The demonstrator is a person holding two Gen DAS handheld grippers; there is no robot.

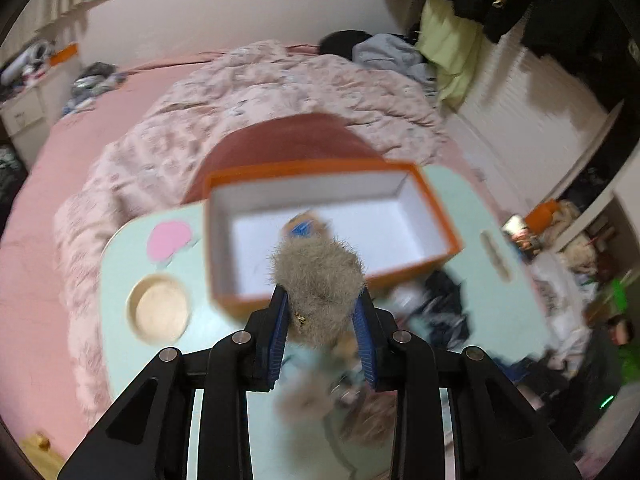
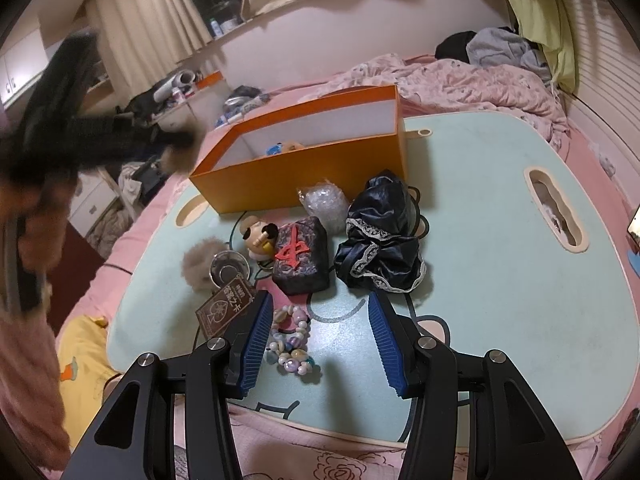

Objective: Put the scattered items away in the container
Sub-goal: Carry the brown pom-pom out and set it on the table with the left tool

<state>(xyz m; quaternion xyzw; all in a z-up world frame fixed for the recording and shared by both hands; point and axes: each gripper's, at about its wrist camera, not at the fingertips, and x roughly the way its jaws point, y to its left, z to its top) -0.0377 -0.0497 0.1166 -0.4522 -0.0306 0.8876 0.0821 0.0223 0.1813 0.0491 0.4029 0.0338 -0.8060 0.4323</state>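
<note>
My left gripper (image 1: 322,300) clamps the grey fur pompom (image 1: 318,276), held above the orange box's (image 1: 320,172) near rim. My right gripper (image 2: 318,340) hovers wide open over the bead bracelet (image 2: 290,340) near the tabletop's (image 2: 500,280) front edge.

Ahead of the right gripper (image 2: 318,344), on the table (image 2: 500,280): bracelet (image 2: 291,340) between the fingers, tile block (image 2: 302,255) beyond, cloth bundle (image 2: 380,240) right of it, box (image 2: 304,160) behind all.
</note>
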